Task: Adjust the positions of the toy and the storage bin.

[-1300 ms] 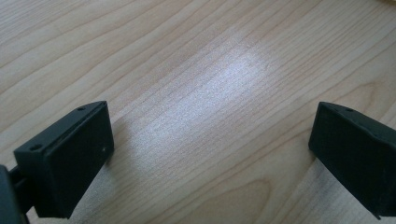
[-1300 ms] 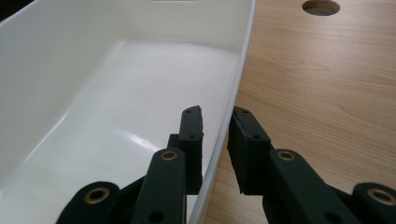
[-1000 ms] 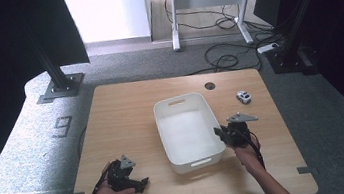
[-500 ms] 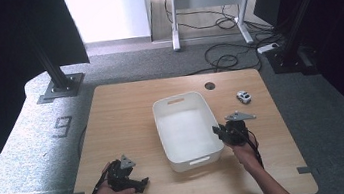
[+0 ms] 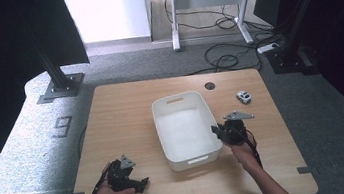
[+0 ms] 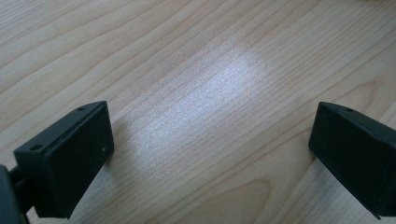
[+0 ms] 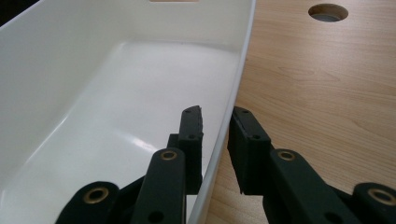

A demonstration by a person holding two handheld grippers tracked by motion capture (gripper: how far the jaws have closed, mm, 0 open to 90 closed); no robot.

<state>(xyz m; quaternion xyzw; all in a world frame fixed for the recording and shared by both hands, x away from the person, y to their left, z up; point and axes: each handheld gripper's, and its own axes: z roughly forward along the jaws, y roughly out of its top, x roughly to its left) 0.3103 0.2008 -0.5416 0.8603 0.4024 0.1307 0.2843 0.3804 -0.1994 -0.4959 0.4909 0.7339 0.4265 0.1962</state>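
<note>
A white plastic bin [image 5: 184, 130] stands empty in the middle of the wooden table. My right gripper [image 5: 221, 133] is at its right wall near the front corner. In the right gripper view, the right gripper [image 7: 217, 126] has one jaw inside the bin and one outside, shut on the thin wall of the bin [image 7: 236, 79]. My left gripper [image 5: 141, 184] rests low over the table's front left part. In the left gripper view, the left gripper [image 6: 210, 140] has its jaws wide open over bare wood, with nothing between them.
A small white toy car [image 5: 243, 97] sits on the table beyond the right gripper, toward the far right. A round cable hole [image 5: 210, 86] lies just behind the bin, and the same cable hole [image 7: 328, 11] appears in the right gripper view. A second desk stands behind, with cables on the floor.
</note>
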